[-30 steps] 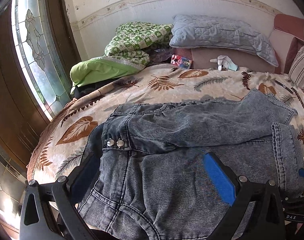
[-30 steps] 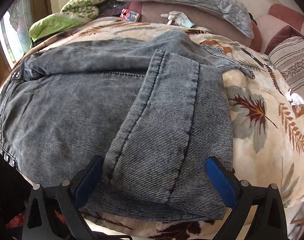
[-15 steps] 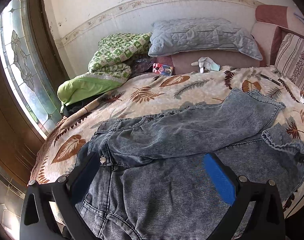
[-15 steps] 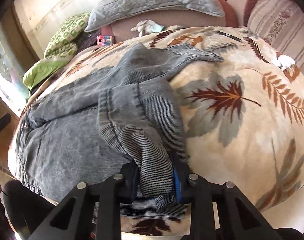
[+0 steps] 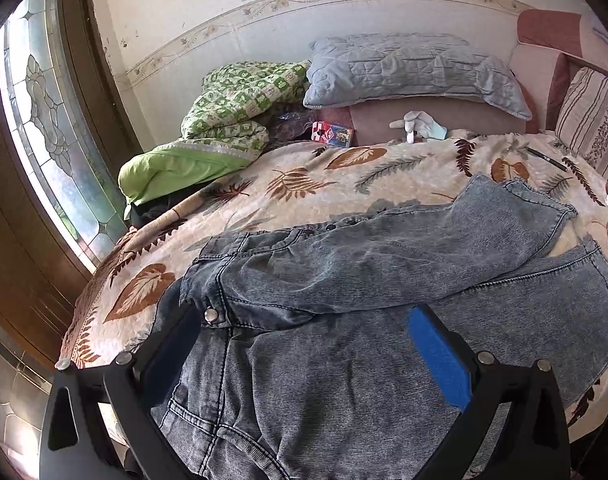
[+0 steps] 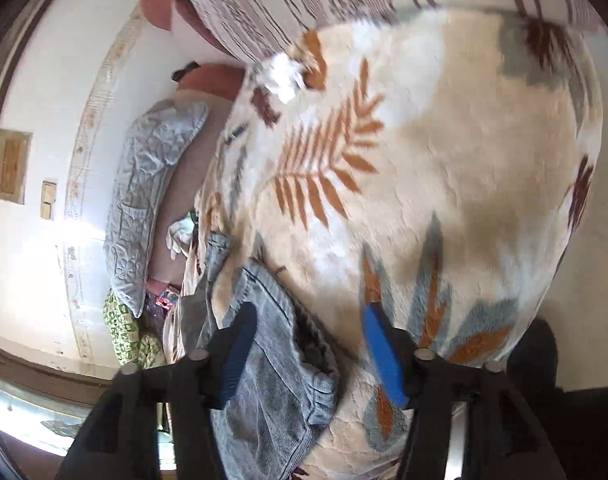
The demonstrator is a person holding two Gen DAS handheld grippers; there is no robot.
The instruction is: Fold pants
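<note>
1. Left gripper (image 5: pixel 304 344) hangs over the pants' (image 5: pixel 343 360) waistband, jaws spread wide and gripping nothing.
2. Right gripper (image 6: pixel 307 344), rolled sideways, is likewise spread; a crumpled leg hem lies between its blue pads (image 6: pixel 383 356), unpinched.
3. The grey washed-denim pants sprawl on a fuzzy leaf-print blanket (image 5: pixel 304 184), near a quilted grey pillow (image 5: pixel 411 68).

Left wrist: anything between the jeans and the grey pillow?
Mostly bare leaf-print blanket between jeans and pillow; a small white toy by the pillow.
</note>
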